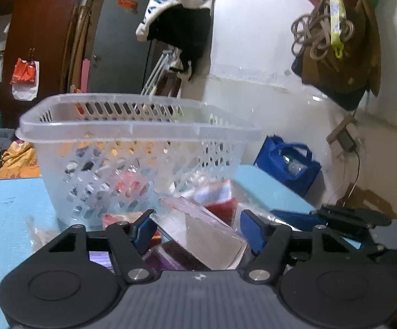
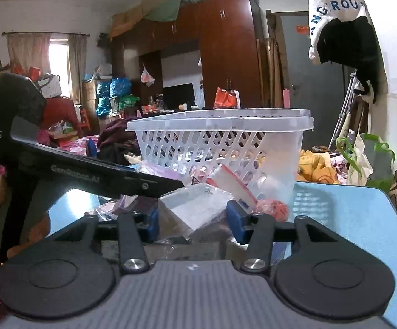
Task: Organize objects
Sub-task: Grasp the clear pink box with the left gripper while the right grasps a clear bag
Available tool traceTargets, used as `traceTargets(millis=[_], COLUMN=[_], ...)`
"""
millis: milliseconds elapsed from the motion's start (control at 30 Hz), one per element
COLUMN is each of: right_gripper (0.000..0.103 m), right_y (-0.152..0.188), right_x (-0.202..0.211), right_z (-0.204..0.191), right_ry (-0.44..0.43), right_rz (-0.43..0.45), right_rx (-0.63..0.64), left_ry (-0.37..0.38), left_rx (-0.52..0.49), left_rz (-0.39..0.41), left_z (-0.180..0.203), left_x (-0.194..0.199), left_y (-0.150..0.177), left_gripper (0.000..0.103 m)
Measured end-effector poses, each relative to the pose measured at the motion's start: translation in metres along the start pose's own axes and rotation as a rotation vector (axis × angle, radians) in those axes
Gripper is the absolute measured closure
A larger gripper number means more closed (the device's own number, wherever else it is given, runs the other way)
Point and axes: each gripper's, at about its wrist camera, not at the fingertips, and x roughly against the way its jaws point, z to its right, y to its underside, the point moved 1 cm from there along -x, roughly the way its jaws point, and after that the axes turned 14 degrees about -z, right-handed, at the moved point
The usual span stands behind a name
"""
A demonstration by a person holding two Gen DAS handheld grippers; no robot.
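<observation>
Packets (image 1: 198,235) before basket (image 1: 132,134) holding packets.

Cluttered home bedroom: wooden wardrobe (image 2: 226,49), curtained window (image 2: 58,63).

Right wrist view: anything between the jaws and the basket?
Yes. In the right wrist view, a clear plastic packet sits between the jaws, then a red-edged white packet leaning at the basket.
</observation>
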Motion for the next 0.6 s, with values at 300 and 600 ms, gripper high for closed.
traceTargets(millis=[300, 600], right_gripper=[0.067, 0.068], right_y=[0.005, 0.012], right_x=[0.005, 0.02], right_z=[-0.005, 0.005], right_ry=[0.053, 0.037], right_rz=[0.021, 0.122], right_rx=[0.011, -0.039], left_ry=[0.012, 0.03], left_rx=[0.027, 0.058], left_rz=[0.059, 0.109], left_z=[-0.014, -0.026], left_x=[0.024, 0.039], left_y=[0.006, 0.012], left_gripper=[0.033, 0.033])
